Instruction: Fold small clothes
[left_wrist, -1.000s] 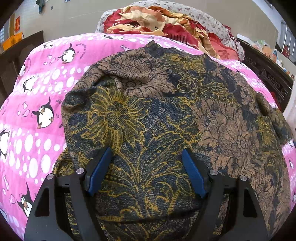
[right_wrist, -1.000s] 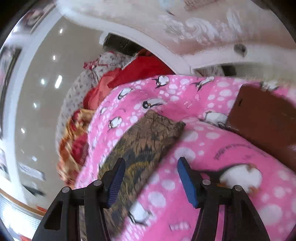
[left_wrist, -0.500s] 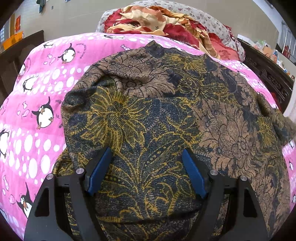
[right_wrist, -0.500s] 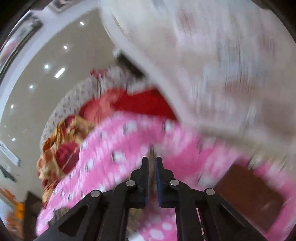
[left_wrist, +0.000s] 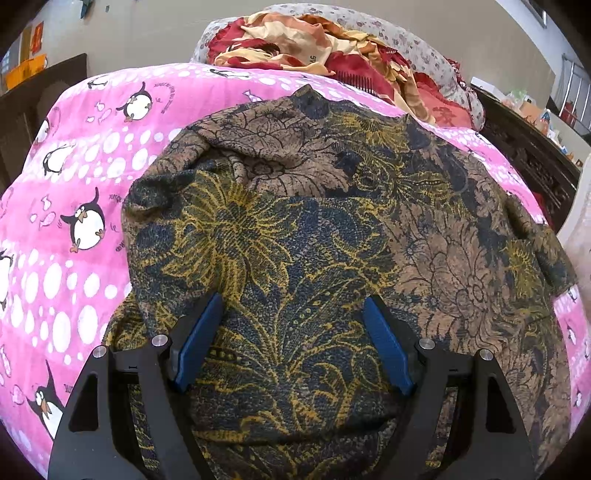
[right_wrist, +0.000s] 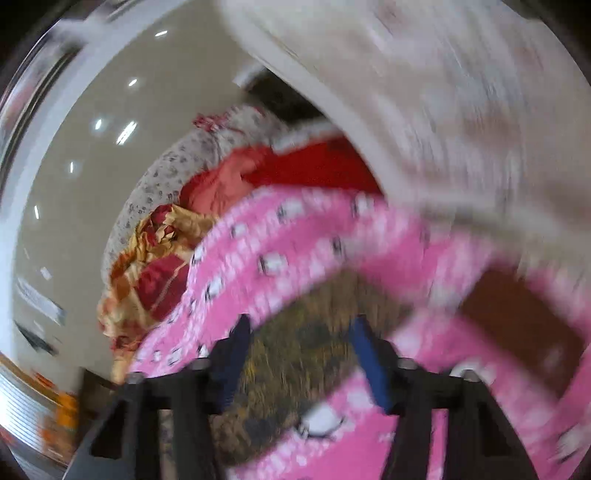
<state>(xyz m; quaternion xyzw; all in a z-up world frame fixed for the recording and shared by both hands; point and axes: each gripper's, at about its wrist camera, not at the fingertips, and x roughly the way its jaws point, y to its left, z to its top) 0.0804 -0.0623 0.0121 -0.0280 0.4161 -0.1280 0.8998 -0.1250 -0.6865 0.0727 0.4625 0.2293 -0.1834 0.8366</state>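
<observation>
A brown, dark blue and yellow floral garment (left_wrist: 314, 229) lies spread and wrinkled on a pink penguin-print blanket (left_wrist: 81, 184). My left gripper (left_wrist: 293, 332) is open and empty, its blue pads low over the garment's near part. In the blurred right wrist view, my right gripper (right_wrist: 301, 354) is open over the same garment (right_wrist: 295, 354) on the pink blanket (right_wrist: 295, 236). Nothing is held in either.
A heap of red and cream bedding (left_wrist: 314, 40) and a grey floral pillow (left_wrist: 417, 48) lie at the bed's far end. Dark wooden furniture (left_wrist: 524, 147) stands at the right. A brown flat object (right_wrist: 524, 317) lies on the blanket in the right wrist view.
My right gripper was shut half a second ago and is now open, and it has swung fast, blurring its view. The left gripper and the garment have stayed still.
</observation>
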